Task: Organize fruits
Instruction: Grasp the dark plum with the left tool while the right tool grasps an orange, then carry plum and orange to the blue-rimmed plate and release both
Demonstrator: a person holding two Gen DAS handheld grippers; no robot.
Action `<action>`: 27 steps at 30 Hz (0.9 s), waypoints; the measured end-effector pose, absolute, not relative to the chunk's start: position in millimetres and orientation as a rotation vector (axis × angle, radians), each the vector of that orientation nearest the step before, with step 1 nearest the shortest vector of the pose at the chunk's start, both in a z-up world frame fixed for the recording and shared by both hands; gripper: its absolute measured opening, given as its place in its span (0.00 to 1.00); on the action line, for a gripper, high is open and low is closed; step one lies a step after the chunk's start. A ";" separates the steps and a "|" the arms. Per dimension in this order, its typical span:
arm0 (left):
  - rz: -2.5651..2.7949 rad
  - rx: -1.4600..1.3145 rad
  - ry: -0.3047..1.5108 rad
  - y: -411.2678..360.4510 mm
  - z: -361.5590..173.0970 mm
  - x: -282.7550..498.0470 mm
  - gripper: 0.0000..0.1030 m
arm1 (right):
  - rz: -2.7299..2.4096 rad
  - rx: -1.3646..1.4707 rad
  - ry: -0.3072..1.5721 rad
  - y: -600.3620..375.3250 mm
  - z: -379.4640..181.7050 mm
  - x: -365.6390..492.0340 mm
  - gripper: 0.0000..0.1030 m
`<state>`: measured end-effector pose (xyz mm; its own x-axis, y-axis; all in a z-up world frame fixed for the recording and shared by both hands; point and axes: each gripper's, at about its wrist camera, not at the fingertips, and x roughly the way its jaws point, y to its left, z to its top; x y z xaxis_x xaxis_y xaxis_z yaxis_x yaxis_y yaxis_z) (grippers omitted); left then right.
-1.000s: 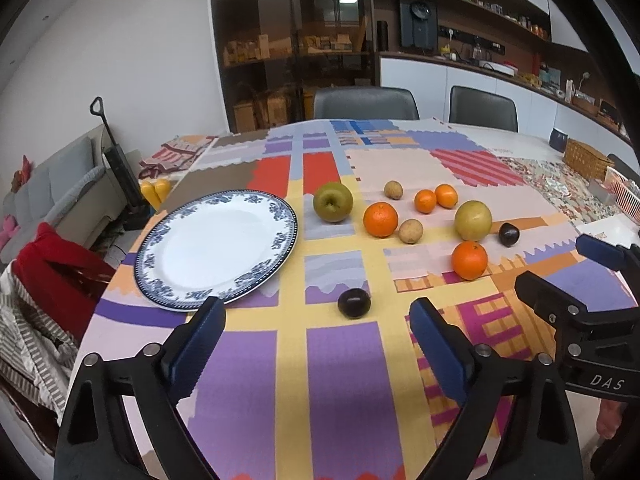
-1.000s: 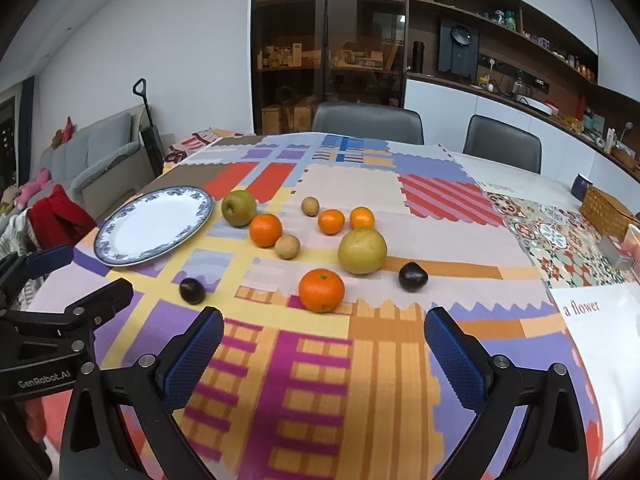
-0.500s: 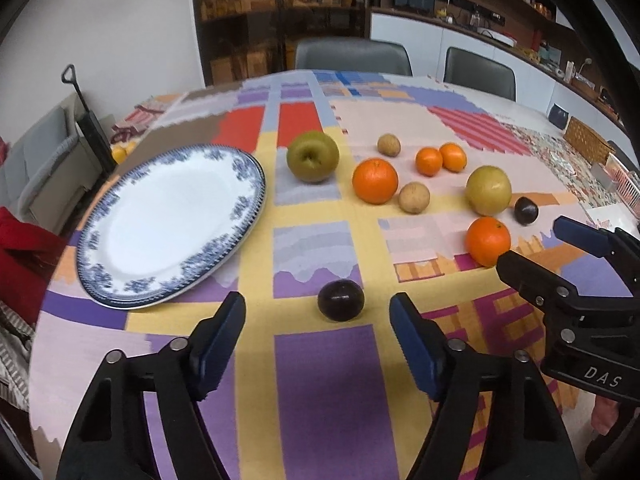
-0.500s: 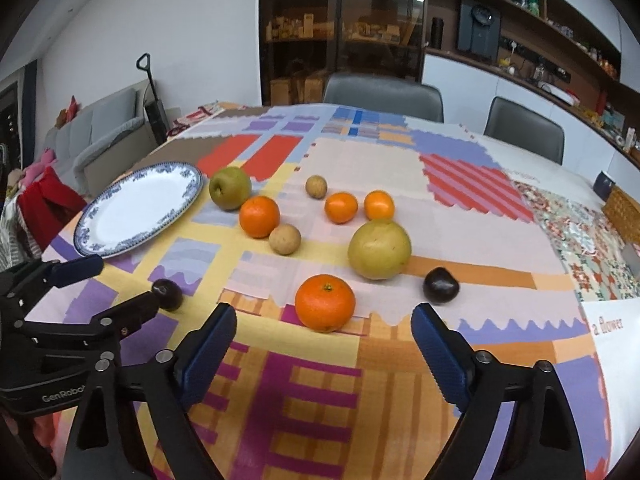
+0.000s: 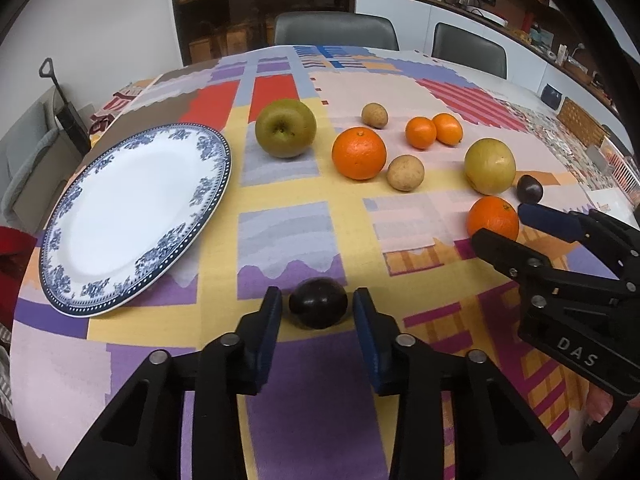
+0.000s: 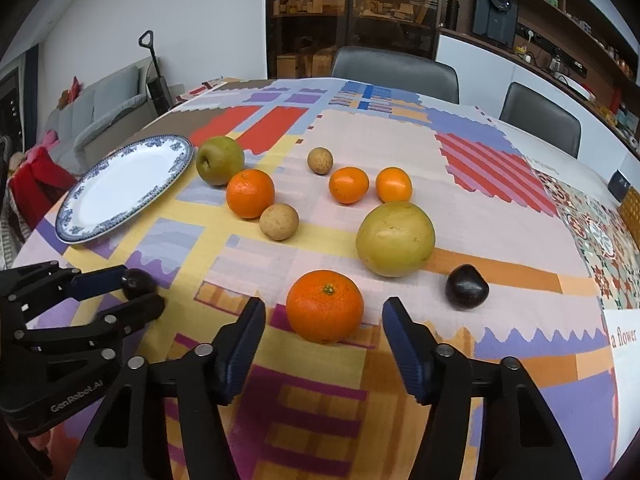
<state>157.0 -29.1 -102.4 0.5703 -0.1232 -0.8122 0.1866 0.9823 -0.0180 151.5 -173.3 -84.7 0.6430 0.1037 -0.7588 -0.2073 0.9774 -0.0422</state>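
On a patchwork tablecloth, the left gripper brackets a dark plum, its blue pads standing on either side of the fruit with slivers of cloth showing between pad and skin, so the jaws are spread and not clamped. The blue-and-white plate lies bare at 10 o'clock from that plum in the left wrist view. The right gripper hangs with its fingers wide apart around a large orange, touching neither side. From that orange in the right wrist view, a yellow-green pomelo-like fruit sits at 1 o'clock, a second dark plum at 3 o'clock, a small brown fruit at 11 o'clock, and another orange just beyond it, beside a green apple near the plate's rim. Two small tangerines rest side by side at 12 o'clock, with another brown fruit to their left.
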 end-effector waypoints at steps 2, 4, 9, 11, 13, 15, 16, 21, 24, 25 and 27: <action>-0.184 0.072 0.947 -29.2 -102.2 157.8 0.27 | 0.181 -0.136 0.857 -172.7 -86.4 153.5 0.55; -0.188 0.074 0.947 -29.1 -102.0 157.6 0.27 | 0.181 -0.146 0.859 -171.9 -87.9 155.1 0.50; -0.195 0.071 0.948 -27.9 -101.6 158.5 0.27 | 0.177 -0.167 0.861 -170.1 -90.7 156.3 0.43; -0.198 0.063 0.949 -27.2 -101.0 158.5 0.27 | 0.178 -0.171 0.860 -169.8 -90.4 156.3 0.43; -0.198 0.060 0.945 -25.8 -99.3 157.4 0.27 | 0.182 -0.168 0.861 -170.0 -90.3 156.3 0.42; -0.197 0.057 0.934 -24.2 -95.4 155.2 0.27 | 0.185 -0.167 0.858 -169.3 -88.7 155.3 0.42; -0.196 0.056 0.929 -23.4 -93.5 154.3 0.27 | 0.188 -0.166 0.855 -168.7 -87.2 154.4 0.42; -0.187 0.047 0.898 -17.7 -81.8 148.8 0.27 | 0.216 -0.163 0.830 -162.3 -75.7 147.4 0.42; -0.177 0.040 0.880 -11.9 -74.6 144.2 0.27 | 0.237 -0.165 0.810 -155.8 -67.3 143.0 0.42; -0.173 0.039 0.872 -10.1 -72.1 142.4 0.27 | 0.247 -0.165 0.802 -153.0 -63.8 141.1 0.42; -0.161 0.040 0.853 -5.1 -66.1 138.5 0.27 | 0.262 -0.163 0.794 -148.7 -59.5 139.0 0.42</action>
<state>138.5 -5.1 -66.1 0.6463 -0.1258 -0.7526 0.1577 0.9871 -0.0296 139.0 -148.7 -59.5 0.6712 0.1708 -0.7214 -0.2925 0.9552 -0.0460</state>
